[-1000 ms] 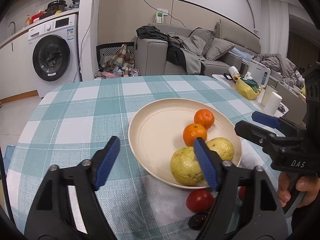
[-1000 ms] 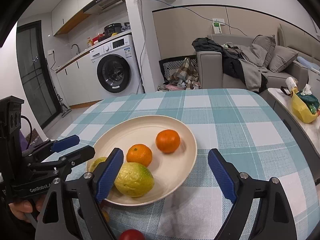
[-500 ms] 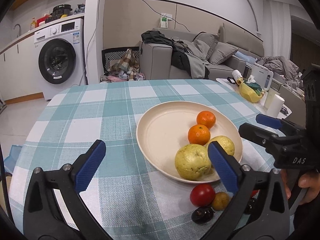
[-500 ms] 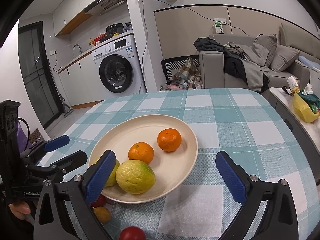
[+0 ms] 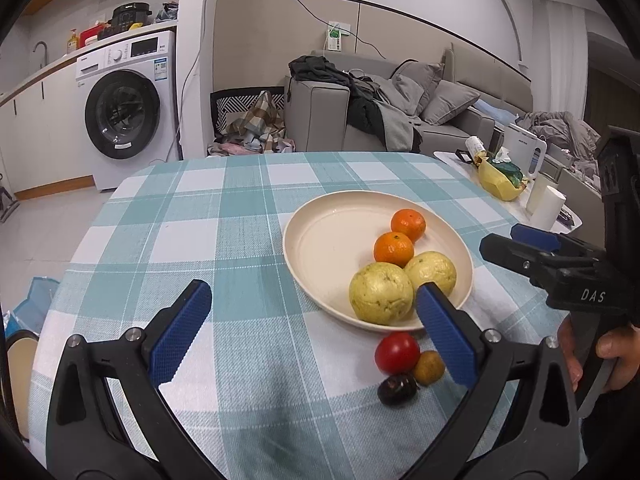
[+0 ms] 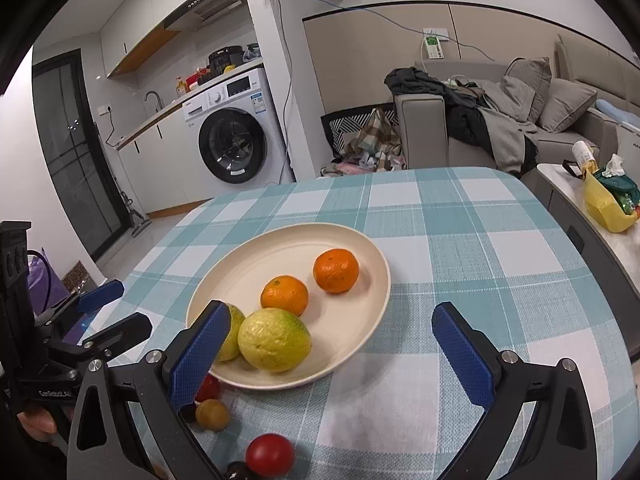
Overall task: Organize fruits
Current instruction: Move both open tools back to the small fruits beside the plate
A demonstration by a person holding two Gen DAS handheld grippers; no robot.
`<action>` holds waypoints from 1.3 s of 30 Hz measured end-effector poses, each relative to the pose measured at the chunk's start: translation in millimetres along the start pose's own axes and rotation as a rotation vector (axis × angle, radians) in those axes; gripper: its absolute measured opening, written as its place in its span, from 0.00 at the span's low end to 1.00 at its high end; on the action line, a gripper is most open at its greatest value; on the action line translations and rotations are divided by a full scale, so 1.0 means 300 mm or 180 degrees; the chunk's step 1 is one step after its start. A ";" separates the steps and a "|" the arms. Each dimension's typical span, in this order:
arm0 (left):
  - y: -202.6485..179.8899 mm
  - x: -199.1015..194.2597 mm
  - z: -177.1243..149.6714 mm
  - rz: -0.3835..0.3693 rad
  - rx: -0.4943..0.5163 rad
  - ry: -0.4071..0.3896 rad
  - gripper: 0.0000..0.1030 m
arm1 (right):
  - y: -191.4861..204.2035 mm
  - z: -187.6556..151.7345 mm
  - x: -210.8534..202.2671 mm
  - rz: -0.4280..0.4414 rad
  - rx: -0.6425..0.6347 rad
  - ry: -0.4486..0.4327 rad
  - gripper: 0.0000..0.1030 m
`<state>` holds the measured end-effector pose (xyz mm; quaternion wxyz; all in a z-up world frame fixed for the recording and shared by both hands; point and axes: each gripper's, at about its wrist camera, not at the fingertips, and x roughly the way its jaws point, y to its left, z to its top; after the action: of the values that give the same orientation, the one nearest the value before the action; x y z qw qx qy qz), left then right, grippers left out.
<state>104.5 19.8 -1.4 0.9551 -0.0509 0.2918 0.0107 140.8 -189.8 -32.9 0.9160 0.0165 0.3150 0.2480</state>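
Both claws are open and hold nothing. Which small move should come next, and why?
Probably lower the left claw onto the red tomato and close on it. Four fruits already sit in the cream plate, but the tomato, a small brown fruit and a dark fruit lie on the tablecloth beside its near rim.

Loads of bare tablecloth [image 5: 224, 248] across the left half of the left wrist frame, nothing in the way there. The plate [image 5: 320, 240] fills center right, fruit bunched on its near side. Small fruits [image 5: 397, 353] crowd the lower right (tight squeeze), right gripper [image 5: 516, 242] parked beside them.
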 end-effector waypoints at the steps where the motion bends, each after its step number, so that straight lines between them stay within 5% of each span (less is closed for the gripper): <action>1: -0.004 -0.015 -0.002 0.0000 0.0012 -0.0010 0.99 | 0.007 -0.001 -0.004 0.0003 -0.0026 0.0034 1.00; 23: -0.100 -0.114 -0.111 -0.0062 0.0161 0.0209 0.99 | 0.041 -0.079 -0.084 0.0313 -0.0210 0.0657 0.93; 39: -0.077 -0.223 -0.205 -0.0113 0.0022 0.0265 0.99 | 0.116 -0.164 -0.185 0.0320 -0.0172 0.0522 0.87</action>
<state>16.0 -8.9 -12.7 0.9423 -0.0532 0.3304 -0.0094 58.9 -191.2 -34.3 0.8736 -0.0128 0.3808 0.3026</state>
